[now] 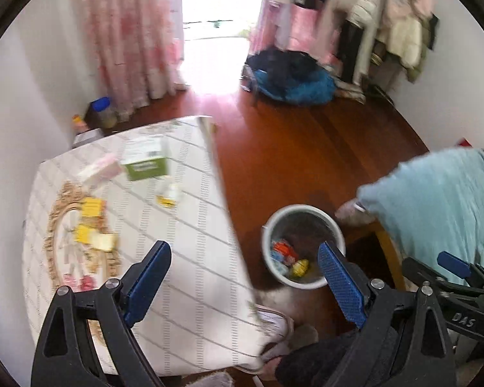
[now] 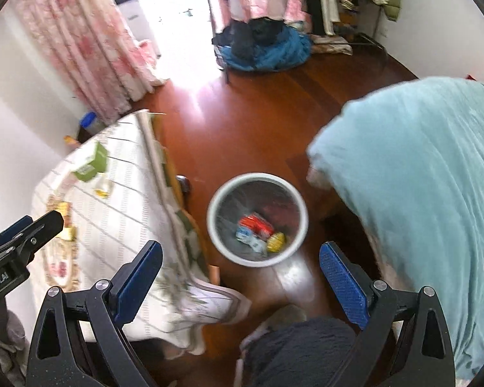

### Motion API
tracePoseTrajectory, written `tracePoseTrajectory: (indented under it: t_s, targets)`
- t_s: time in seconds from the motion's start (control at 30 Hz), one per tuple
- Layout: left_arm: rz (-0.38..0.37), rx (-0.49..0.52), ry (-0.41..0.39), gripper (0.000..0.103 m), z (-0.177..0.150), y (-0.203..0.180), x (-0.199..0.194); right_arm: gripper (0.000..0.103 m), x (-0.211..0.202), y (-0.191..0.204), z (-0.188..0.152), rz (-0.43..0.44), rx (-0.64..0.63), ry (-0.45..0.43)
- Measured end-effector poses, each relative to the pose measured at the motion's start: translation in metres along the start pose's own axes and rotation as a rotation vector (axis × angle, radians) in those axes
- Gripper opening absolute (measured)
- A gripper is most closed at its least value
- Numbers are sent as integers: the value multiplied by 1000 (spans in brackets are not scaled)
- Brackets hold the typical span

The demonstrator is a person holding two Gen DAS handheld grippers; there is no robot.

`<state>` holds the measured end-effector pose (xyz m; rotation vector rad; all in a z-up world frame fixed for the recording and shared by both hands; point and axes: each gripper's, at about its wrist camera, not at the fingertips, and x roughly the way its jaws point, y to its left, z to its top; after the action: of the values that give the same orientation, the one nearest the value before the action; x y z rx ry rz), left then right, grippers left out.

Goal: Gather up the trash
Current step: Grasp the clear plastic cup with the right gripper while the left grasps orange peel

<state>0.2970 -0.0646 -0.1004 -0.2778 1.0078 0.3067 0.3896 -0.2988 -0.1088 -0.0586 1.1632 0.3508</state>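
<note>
We hold the left gripper (image 1: 245, 277) and right gripper (image 2: 240, 272) with jaws spread, empty. The bin (image 2: 216, 222) stands on the floor beside the worktop (image 1: 190, 258); wrappers (image 2: 258, 229) lie inside, more trash (image 1: 90, 222) on the worktop.

I count one white bin (image 2: 257, 259) on the wood floor, holding three pieces of trash: one red wrapper (image 2: 256, 224), one blue-white packet (image 2: 246, 234), one yellow wrapper (image 2: 276, 242). On my table (image 1: 190, 290): one green box (image 1: 146, 164), three yellow items (image 1: 92, 208).
</note>
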Motion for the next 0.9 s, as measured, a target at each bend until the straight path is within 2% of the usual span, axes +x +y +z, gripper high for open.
tracePoseTrajectory:
  t_s: [0.1, 0.27, 0.4, 0.47, 0.53, 0.63, 0.77, 0.83, 0.9]
  targets:
    - [62, -66, 10, 93, -1, 41, 8, 99, 5, 35, 9, 45, -47, 5]
    - [211, -236, 80, 93, -26, 146, 41, 99, 50, 112, 21, 126, -148, 74]
    - [364, -318, 148, 93, -63, 217, 69, 99, 105, 179, 6, 203, -216, 166]
    - [406, -334, 189, 93, -82, 239, 81, 99, 132, 209, -9, 222, -243, 211]
    - [435, -346, 238, 93, -100, 257, 95, 99, 160, 243, -29, 244, -271, 258]
    - [453, -351, 292, 93, -125, 273, 111, 88, 189, 281, -57, 259, -311, 309]
    - [457, -352, 326, 93, -142, 283, 121, 81, 213, 312, -82, 255, -354, 339]
    - [451, -359, 333, 93, -149, 287, 124, 74, 221, 322, -90, 243, -374, 341]
    - [447, -361, 336, 93, -152, 289, 124, 61, 229, 331, -97, 228, -390, 341]
